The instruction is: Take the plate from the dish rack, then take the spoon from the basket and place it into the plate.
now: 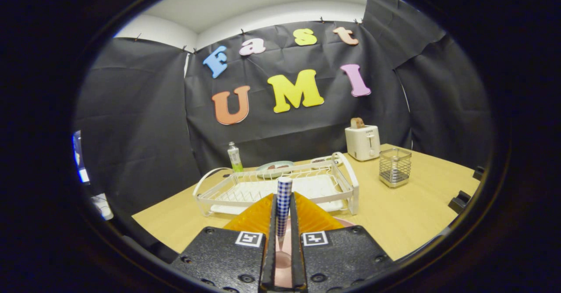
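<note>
The table (407, 214) spreads across the lower frame, bare wood open to the right. The rack (280, 187) sits at centre, just beyond the fingers, its tray showing no dishes. The gripper (283, 223), bottom centre and pointing forward, is clenched on the spoon (284, 205), checked handle upright. The plate (339, 221) lies beneath the fingers. The basket (395, 167) stands at right, near the toaster (363, 141).

Tongs (283, 205) clamped on spoon (283, 201)
</note>
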Tool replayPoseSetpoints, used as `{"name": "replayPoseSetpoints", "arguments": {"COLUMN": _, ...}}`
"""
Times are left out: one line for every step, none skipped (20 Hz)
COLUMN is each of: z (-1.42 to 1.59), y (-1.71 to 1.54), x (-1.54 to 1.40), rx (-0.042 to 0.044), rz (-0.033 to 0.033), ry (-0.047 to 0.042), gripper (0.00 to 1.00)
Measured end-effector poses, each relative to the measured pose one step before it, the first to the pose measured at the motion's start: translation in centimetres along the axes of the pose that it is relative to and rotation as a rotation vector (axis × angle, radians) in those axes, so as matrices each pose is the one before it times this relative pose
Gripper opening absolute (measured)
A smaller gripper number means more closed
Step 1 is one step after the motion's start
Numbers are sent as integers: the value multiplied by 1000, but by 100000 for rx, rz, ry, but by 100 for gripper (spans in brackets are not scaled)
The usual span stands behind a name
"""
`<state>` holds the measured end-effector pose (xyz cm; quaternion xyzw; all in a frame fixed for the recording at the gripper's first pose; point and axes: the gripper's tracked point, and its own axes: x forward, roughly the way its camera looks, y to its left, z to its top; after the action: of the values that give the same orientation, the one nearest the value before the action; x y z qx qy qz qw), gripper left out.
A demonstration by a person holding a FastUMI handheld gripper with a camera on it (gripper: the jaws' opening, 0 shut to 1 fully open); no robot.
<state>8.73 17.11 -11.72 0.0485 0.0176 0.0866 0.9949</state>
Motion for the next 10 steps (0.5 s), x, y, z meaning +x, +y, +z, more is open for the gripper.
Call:
{"name": "replayPoseSetpoints", "arguments": {"z": -168, "y": -293, "x": -176, "rx": -1541, "rz": -781, "ry": 566, "gripper": 20}}
{"name": "replayPoseSetpoints", "arguments": {"z": -137, "y": -363, "x": -221, "rx": -1323, "rz": -807, "ry": 481, "gripper": 22}}
{"name": "replayPoseSetpoints", "arguments": {"z": -104, "y": -167, "x": -211, "rx": -1179, "rz": -60, "ry": 535, "gripper": 25}}
{"name": "replayPoseSetpoints", "arguments": {"z": -7, "y": -110, "x": -265, "rx": -560, "rz": 202, "ry": 133, "gripper": 33}}
{"name": "replayPoseSetpoints", "arguments": {"z": 163, "y": -310, "x": -356, "rx": -212, "rz": -307, "ry": -27, "gripper": 37}}
{"name": "replayPoseSetpoints", "arguments": {"z": 420, "y": -591, "x": -354, "rx": -564, "rz": -1383, "ry": -870, "gripper": 46}}
{"name": "replayPoseSetpoints", "arguments": {"z": 656, "y": -938, "x": -461, "rx": -939, "rz": -2490, "ry": -1547, "gripper": 50}}
{"name": "replayPoseSetpoints", "arguments": {"z": 1088, "y": -455, "x": -627, "rx": -1053, "rz": -1181, "ry": -2230, "gripper": 56}}
{"name": "replayPoseSetpoints", "arguments": {"z": 809, "y": -391, "x": -375, "rx": -1700, "rz": -477, "ry": -1378, "gripper": 61}}
{"name": "replayPoseSetpoints", "arguments": {"z": 573, "y": -717, "x": -324, "rx": -1156, "rz": -1370, "ry": -1143, "gripper": 75}}
